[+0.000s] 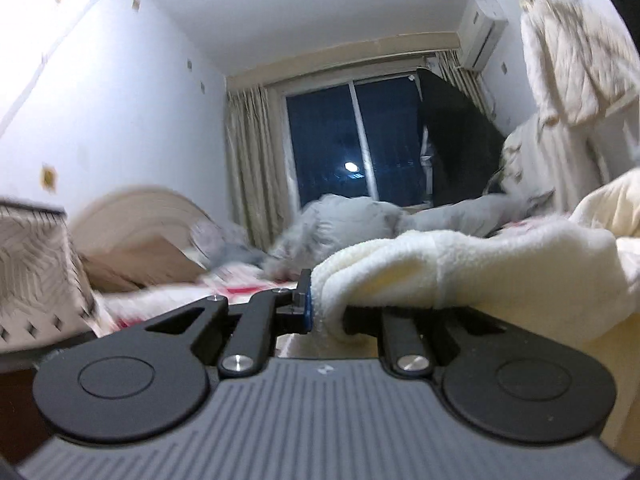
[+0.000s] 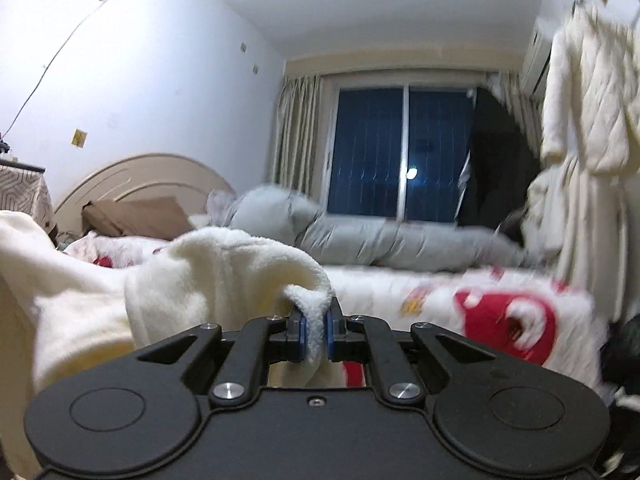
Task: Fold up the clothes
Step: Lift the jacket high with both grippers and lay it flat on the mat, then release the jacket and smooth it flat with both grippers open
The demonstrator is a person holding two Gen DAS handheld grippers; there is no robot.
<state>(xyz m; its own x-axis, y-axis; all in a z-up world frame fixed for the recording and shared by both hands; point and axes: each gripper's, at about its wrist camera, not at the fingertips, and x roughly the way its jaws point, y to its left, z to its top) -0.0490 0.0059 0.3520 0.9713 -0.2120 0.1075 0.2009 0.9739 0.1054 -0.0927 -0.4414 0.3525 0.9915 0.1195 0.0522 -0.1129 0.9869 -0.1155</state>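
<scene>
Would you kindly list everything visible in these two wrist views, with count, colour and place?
Fluffy cream fleece garment: one, cream, held up over the bed between both claws.
Bed sheet with red print: one, white and red, covering the mattress.
Grey duvet: one, grey, bunched along the bed's far side.
Curved wooden headboard: one, beige, against the left wall.
Brown pillow: one, brown, by the headboard.
Window: one, dark, far wall, with beige curtains.
Quilted cream coat: one, hanging at right.
Air conditioner: one, white, high on the right wall.
Left claw: shut on the garment.
Right claw: shut on the garment.
</scene>
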